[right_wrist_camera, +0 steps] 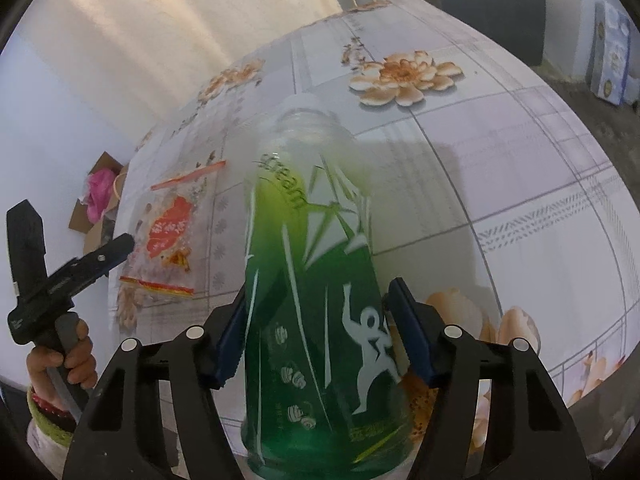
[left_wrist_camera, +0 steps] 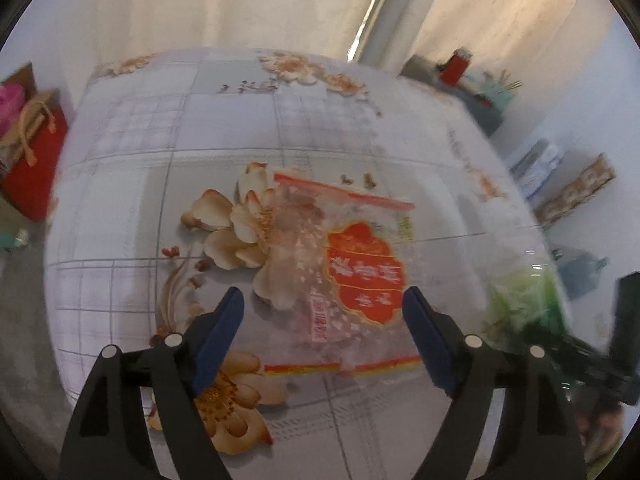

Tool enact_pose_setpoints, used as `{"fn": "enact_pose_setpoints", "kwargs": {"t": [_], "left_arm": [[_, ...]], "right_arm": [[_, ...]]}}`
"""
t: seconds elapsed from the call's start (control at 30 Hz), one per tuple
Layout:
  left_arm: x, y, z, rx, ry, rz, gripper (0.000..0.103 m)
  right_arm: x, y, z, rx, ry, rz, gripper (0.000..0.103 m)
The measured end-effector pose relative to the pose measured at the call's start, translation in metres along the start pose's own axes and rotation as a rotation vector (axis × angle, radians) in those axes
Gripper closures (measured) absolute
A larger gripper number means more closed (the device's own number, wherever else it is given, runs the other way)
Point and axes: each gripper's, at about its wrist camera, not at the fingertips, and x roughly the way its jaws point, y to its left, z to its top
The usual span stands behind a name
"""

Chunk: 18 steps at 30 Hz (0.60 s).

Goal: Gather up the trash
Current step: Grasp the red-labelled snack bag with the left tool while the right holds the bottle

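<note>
A clear plastic snack bag point(left_wrist_camera: 344, 276) with a red label lies flat on the flowered tablecloth point(left_wrist_camera: 224, 120). My left gripper point(left_wrist_camera: 322, 304) is open, its blue pads straddling the bag's near end just above it. The bag also shows in the right wrist view point(right_wrist_camera: 170, 236), with the left gripper point(right_wrist_camera: 116, 248) beside it. My right gripper point(right_wrist_camera: 316, 320) is shut on a green plastic bottle point(right_wrist_camera: 316, 280), held above the table with its neck pointing away. The bottle shows blurred at the right of the left wrist view point(left_wrist_camera: 520, 300).
A red gift bag point(left_wrist_camera: 36, 148) and a cardboard box point(right_wrist_camera: 100, 200) with pink stuff sit on the floor left of the table. A grey cabinet point(right_wrist_camera: 492, 4) with small items stands beyond the far corner. Boxes point(left_wrist_camera: 572, 188) lie on the floor at right.
</note>
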Motion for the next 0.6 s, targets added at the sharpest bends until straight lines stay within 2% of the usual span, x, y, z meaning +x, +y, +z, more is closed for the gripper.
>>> {"fn": "enact_pose_setpoints", "kwargs": {"t": [0.1,0.17,0.2,0.3,0.43,0.6], "left_arm": [[0.010,0.004,0.000,-0.044,0.012,0.017,0.030],[0.017,0.007,0.000,-0.062,0.030,0.026,0.045],[0.020,0.009,0.000,-0.067,0.038,0.024,0.048],[0.020,0.008,-0.005,-0.035,0.024,0.044,0.059],[0.018,0.006,-0.011,-0.003,0.006,0.060,0.081],[0.013,0.002,-0.018,0.036,-0.024,0.062,0.093]], "right_arm": [[0.000,-0.003,-0.001,0.009,0.001,-0.001,0.040],[0.000,-0.005,0.000,0.012,0.001,0.003,0.040],[-0.001,-0.005,0.000,0.012,0.000,0.003,0.040],[-0.001,-0.007,0.001,0.012,0.000,0.008,0.040],[0.000,-0.008,-0.001,0.008,-0.002,0.013,0.041],[-0.001,-0.009,-0.002,-0.002,-0.002,0.025,0.048]]}}
